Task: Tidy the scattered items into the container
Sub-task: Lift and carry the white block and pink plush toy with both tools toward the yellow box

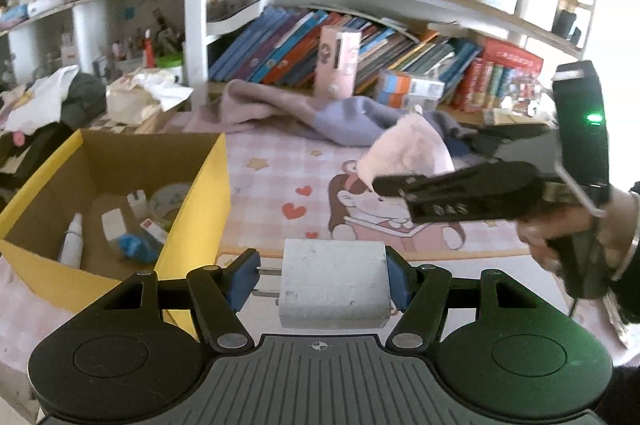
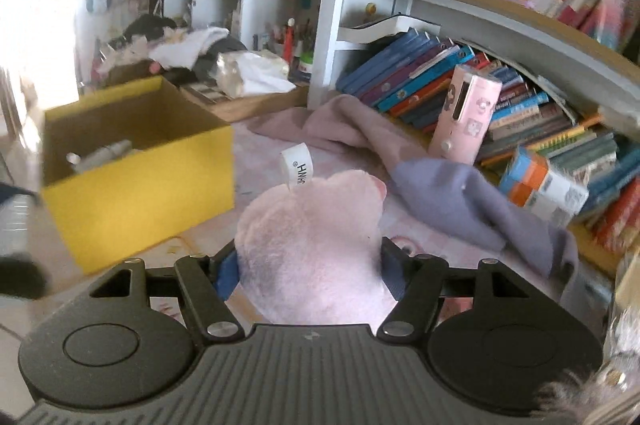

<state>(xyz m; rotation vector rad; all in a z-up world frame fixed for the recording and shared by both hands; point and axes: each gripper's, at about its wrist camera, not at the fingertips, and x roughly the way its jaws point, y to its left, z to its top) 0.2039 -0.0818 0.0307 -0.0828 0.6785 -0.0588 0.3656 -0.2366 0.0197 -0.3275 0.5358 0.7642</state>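
My left gripper [image 1: 320, 283] is shut on a white plug adapter [image 1: 334, 283], its two prongs pointing left, held above the pink mat just right of the yellow cardboard box [image 1: 196, 193]. The box holds a small white bottle [image 1: 72, 245], a blue wrapper [image 1: 134, 245] and other small items. My right gripper [image 2: 310, 261] is shut on a pink plush toy [image 2: 312, 241] with a white tag [image 2: 298, 167]. It also shows in the left wrist view [image 1: 384, 181], with the plush toy [image 1: 408, 149] held above the mat. In the right wrist view the box [image 2: 132, 201] stands to the left.
A lilac and pink towel [image 1: 320, 117] lies crumpled at the back of the mat. A pink upright case [image 2: 466, 117] and a colourful carton [image 2: 542, 187] stand before leaning books [image 1: 280, 49]. Bags and clothes [image 1: 80, 97] pile up behind the box.
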